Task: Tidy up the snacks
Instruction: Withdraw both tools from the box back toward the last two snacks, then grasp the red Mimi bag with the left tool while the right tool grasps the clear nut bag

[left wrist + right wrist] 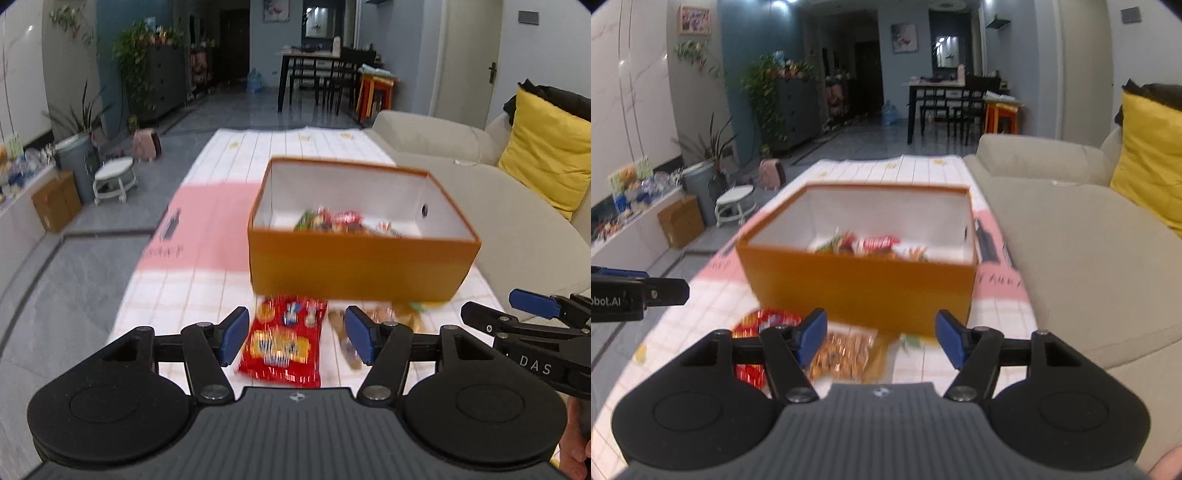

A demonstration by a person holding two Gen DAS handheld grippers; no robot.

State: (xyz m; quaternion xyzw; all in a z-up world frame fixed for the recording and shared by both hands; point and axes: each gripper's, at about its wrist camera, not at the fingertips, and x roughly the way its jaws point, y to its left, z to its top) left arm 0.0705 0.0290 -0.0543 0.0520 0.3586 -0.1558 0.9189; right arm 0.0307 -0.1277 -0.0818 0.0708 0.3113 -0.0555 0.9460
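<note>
Risk: both hand-held grippers close together over loose packs, frames blurred

Left hand-held gripper spread and empty above red snack pack; right hand-held gripper spread and empty above nut pack. Both packs lay on table just before orange box, which held several snacks. Grippers could collide or shove packs under box edge

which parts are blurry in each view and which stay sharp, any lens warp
Left wrist view: the orange box and red snack bag smear with motion blur, while the left hand-held gripper stays sharp. Right wrist view: the box and nut bag blur likewise; the fisheye bends walls at the edges, with dark corners.
</note>
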